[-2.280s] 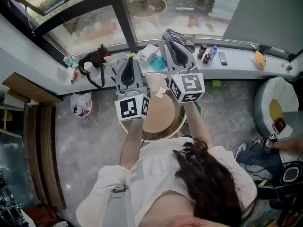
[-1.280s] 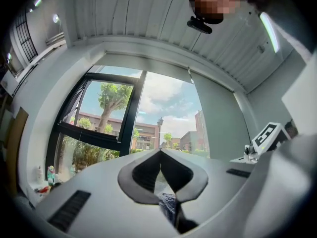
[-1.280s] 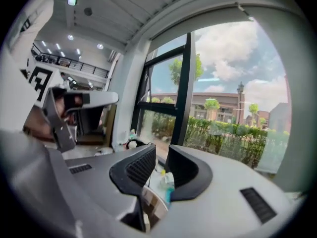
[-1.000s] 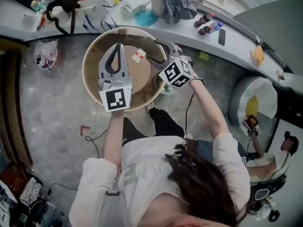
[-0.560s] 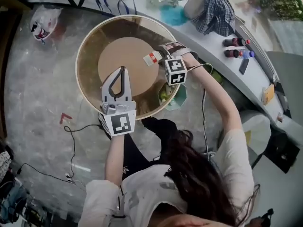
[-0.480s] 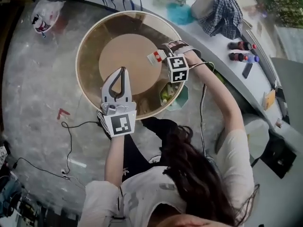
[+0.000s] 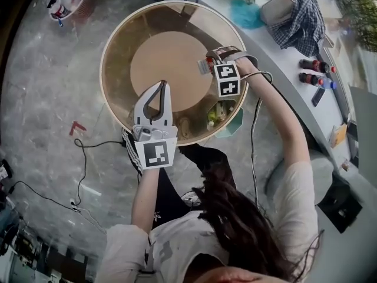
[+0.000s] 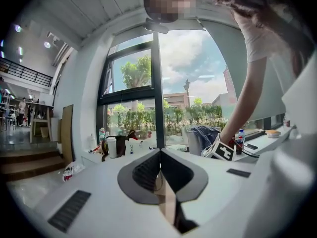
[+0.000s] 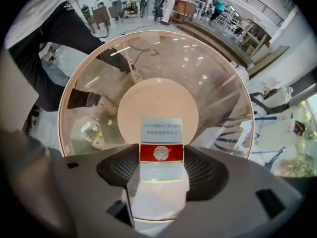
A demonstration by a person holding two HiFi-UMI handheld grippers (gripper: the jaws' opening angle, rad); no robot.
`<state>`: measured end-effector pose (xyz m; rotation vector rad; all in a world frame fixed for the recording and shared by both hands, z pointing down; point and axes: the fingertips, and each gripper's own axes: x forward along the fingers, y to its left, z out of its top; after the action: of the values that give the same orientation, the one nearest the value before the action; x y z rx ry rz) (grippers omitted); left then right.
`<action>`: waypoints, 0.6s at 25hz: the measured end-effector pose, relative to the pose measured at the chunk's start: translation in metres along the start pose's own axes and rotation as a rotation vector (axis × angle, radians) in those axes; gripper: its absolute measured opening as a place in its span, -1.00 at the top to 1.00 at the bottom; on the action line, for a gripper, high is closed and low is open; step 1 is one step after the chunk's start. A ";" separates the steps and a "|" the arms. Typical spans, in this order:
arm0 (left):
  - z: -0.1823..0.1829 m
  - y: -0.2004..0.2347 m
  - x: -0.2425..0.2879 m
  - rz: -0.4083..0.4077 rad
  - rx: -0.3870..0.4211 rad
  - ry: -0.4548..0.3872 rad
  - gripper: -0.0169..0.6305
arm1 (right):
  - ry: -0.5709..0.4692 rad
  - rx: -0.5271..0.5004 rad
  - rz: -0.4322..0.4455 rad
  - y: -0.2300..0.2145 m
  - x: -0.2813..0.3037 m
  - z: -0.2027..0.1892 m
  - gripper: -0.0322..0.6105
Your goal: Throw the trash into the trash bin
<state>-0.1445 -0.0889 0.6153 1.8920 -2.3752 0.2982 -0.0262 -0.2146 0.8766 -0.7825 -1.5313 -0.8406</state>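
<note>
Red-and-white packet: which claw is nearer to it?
Right. The right claw is shut on the packet over the glass table; the left claw hangs apart, shut and empty.

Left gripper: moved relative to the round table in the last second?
Yes. The left gripper has drawn back off the round table: its marker cube now lies outside the near rim, not inside it.

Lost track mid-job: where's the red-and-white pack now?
The red-and-white pack is clamped in the right tool, above the right side of the round glass table in the head view.
</note>
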 end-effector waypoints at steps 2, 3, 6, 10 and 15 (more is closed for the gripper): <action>0.000 0.002 -0.001 -0.006 0.010 0.006 0.91 | 0.017 0.047 0.033 0.002 0.004 0.001 0.06; 0.002 0.003 -0.003 -0.010 0.019 0.012 0.91 | 0.025 0.063 0.046 0.003 0.004 0.002 0.07; 0.022 0.007 -0.008 -0.022 0.042 0.004 0.91 | 0.011 0.125 0.026 0.000 -0.013 0.008 0.08; 0.080 0.027 -0.007 0.019 -0.107 -0.099 0.91 | -0.095 0.265 -0.102 -0.030 -0.091 0.036 0.08; 0.193 0.024 0.004 -0.115 0.023 -0.195 0.91 | -0.300 0.577 -0.423 -0.094 -0.264 0.056 0.08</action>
<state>-0.1593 -0.1278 0.4253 2.1497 -2.3743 0.1377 -0.1052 -0.2220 0.6021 -0.1606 -2.1181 -0.5380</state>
